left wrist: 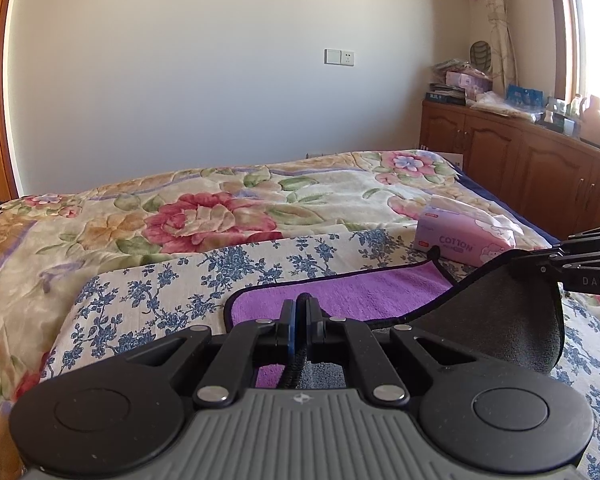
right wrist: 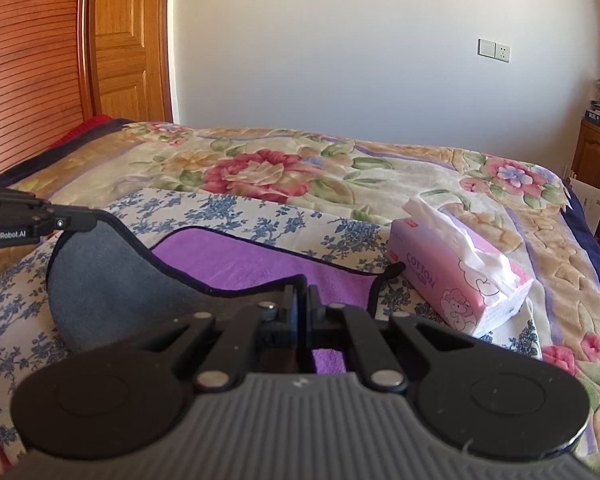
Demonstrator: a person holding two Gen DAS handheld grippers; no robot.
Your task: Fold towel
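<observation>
A towel, purple on top point(left wrist: 340, 292) and grey underneath point(left wrist: 496, 320), with a dark hem, lies on a blue-flowered cloth point(left wrist: 160, 280) on the bed. Its near edge is lifted off the cloth, so the grey side hangs as a curved flap; the flap also shows in the right wrist view point(right wrist: 112, 280). My left gripper point(left wrist: 301, 304) is shut on the near left corner of the towel. My right gripper point(right wrist: 302, 294) is shut on the near right corner, with purple towel point(right wrist: 244, 264) beyond it. Each gripper shows at the edge of the other's view, right point(left wrist: 580, 264) and left point(right wrist: 28, 220).
A pink tissue pack point(right wrist: 460, 280) marked COTTON lies on the cloth just right of the towel; it also shows in the left wrist view point(left wrist: 466, 236). A flowered blanket point(left wrist: 220, 216) covers the bed behind. A wooden cabinet point(left wrist: 520, 164) stands at the right, a wooden headboard point(right wrist: 28, 72) at the left.
</observation>
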